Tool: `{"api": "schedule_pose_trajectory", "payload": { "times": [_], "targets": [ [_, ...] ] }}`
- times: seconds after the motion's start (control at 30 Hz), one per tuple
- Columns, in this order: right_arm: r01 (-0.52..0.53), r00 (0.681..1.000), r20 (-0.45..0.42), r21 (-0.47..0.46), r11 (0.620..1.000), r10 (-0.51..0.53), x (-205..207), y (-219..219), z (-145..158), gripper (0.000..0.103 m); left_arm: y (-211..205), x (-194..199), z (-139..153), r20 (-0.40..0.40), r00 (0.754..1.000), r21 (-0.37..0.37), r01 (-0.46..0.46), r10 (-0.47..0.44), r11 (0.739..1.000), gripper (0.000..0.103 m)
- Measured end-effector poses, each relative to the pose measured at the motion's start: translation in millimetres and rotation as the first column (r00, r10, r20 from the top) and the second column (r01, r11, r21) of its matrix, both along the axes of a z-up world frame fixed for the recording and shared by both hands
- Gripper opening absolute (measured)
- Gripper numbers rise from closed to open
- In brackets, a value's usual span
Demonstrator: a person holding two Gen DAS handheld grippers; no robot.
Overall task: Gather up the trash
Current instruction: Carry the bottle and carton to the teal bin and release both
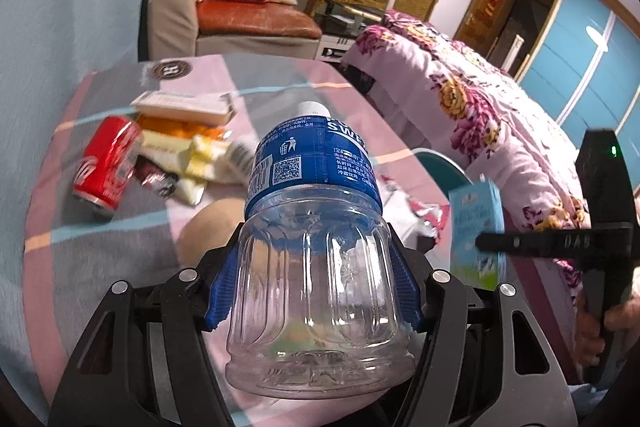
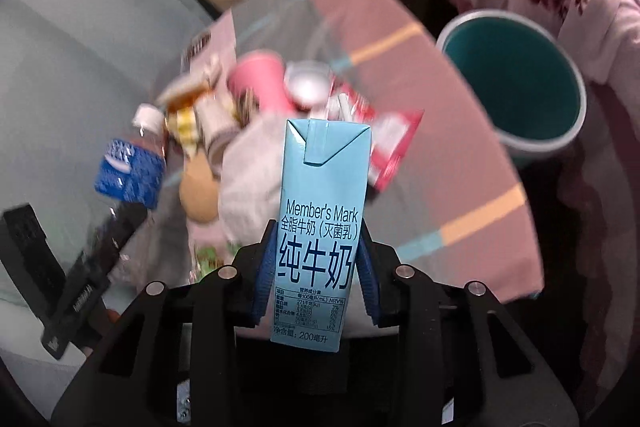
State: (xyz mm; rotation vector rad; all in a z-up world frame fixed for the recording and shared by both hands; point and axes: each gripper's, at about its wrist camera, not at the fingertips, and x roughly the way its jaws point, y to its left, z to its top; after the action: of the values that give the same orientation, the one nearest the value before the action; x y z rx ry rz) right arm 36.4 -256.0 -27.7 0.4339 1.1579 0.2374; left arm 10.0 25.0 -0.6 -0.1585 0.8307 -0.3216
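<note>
Each camera rides its gripper, close above the table (image 1: 120,251), tilted steeply down; the left one faces the sofa (image 1: 224,15), the right the teal bin (image 2: 516,83); both share the litter pile (image 2: 248,115).

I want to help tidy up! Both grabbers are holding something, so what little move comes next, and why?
Probably carry the milk carton over to the teal bin and let go. The right gripper is shut on the carton, the bin sits open just past the table edge on that side. The left gripper grips the bottle, which can follow.
</note>
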Motion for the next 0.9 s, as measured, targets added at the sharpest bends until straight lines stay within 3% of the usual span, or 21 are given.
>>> {"api": "schedule_pose_trajectory", "payload": {
  "times": [0.23,0.4,0.6,0.73,0.9],
  "targets": [
    [0.119,0.986,0.115,0.002,0.993,-0.118,33.4,-63.1,27.3,0.035,-54.8,32.3,9.8,-0.006,0.997,0.051,0.082,-0.082,0.995,0.066],
    [0.211,0.964,0.166,-0.004,0.978,-0.207,56.6,-121.9,30.7,0.035,-120.3,72.9,13.4,-0.028,0.983,0.084,0.181,-0.179,0.980,0.066],
    [0.304,0.936,0.207,-0.068,0.950,-0.284,81.0,-189.7,17.8,0.035,-214.0,118.1,1.4,-0.088,0.943,0.110,0.329,-0.321,0.938,0.066],
    [0.327,0.935,0.164,-0.057,0.943,-0.314,98.0,-222.5,-4.8,0.035,-269.9,144.2,-25.7,-0.170,0.906,0.107,0.409,-0.388,0.906,0.066],
    [0.329,0.940,0.115,-0.053,0.943,-0.322,108.2,-239.6,-30.9,0.035,-307.4,161.6,-56.9,-0.243,0.875,0.123,0.456,-0.418,0.882,0.066]
  ]
}}
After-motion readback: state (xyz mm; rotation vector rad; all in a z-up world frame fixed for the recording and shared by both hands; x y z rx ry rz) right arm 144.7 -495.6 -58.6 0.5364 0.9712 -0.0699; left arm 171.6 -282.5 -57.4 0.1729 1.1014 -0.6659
